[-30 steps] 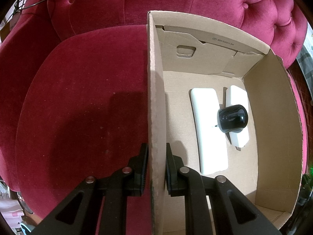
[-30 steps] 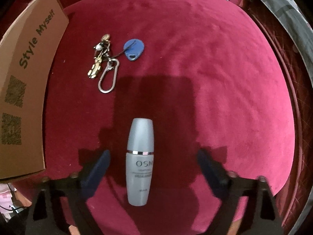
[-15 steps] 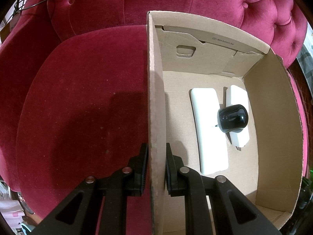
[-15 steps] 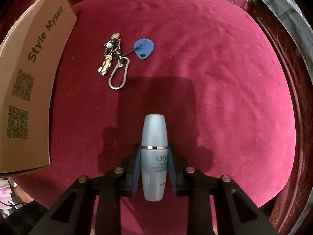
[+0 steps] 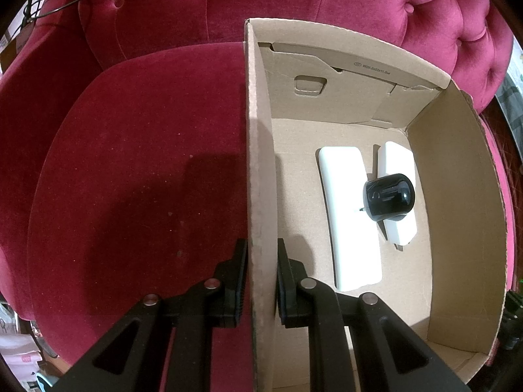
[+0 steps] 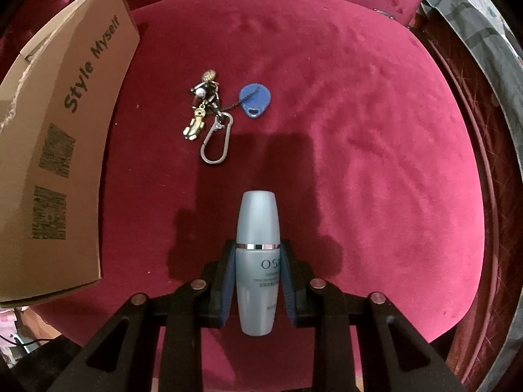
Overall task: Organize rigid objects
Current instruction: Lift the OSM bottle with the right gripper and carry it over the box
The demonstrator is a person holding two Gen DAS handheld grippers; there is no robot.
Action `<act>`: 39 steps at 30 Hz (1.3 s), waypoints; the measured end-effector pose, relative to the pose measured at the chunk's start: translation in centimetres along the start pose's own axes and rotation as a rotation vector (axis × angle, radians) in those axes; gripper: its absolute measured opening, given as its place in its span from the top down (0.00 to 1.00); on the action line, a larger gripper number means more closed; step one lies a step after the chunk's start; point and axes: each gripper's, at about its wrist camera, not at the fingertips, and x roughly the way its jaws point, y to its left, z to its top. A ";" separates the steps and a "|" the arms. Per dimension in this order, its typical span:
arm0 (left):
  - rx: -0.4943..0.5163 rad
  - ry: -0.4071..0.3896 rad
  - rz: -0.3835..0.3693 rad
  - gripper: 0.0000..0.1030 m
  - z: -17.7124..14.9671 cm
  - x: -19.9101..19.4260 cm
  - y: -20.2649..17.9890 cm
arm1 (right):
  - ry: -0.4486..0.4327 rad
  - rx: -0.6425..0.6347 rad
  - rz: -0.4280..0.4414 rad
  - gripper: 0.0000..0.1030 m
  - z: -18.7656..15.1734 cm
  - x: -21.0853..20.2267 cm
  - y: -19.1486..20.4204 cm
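My left gripper is shut on the left wall of an open cardboard box, one finger outside and one inside. In the box lie two white flat bars and a black rounded object resting on the right bar. My right gripper is shut on a grey-blue cosmetic bottle, cap pointing forward, just above the red velvet seat. A keychain with a carabiner and gold charms and a blue key fob lie on the seat ahead of the bottle.
The box's outer side with the print "Style Myself" stands at the left of the right wrist view. The tufted red chair back rises behind the box. Grey patterned fabric hangs past the seat's right edge.
My right gripper closed on the bottle from wide open and has lifted it slightly; the view has drawn back from the seat. The left gripper and the box have not moved.
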 end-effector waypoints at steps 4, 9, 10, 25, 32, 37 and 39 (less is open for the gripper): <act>-0.001 0.000 0.001 0.84 0.0 0.0 0.0 | -0.001 -0.006 -0.001 0.74 0.3 -1.2 0.7; -0.003 0.000 0.001 0.84 0.1 -0.1 -0.1 | -0.020 -0.014 0.002 0.74 1.0 -3.0 1.7; -0.003 0.000 0.001 0.84 0.1 -0.1 -0.1 | -0.027 -0.015 0.003 0.74 1.1 -3.5 1.9; -0.003 0.001 0.001 0.84 0.1 -0.2 -0.1 | -0.109 -0.076 0.020 0.74 5.6 -8.5 4.8; -0.007 0.001 -0.005 0.84 0.1 -0.1 0.0 | -0.144 -0.102 0.024 0.74 6.8 -10.0 5.8; -0.008 0.001 -0.008 0.84 0.1 -0.1 0.1 | -0.166 -0.124 0.032 0.74 7.7 -10.9 6.7; -0.007 0.001 -0.007 0.84 0.1 -0.1 0.1 | -0.173 -0.134 0.034 0.74 8.0 -11.3 7.3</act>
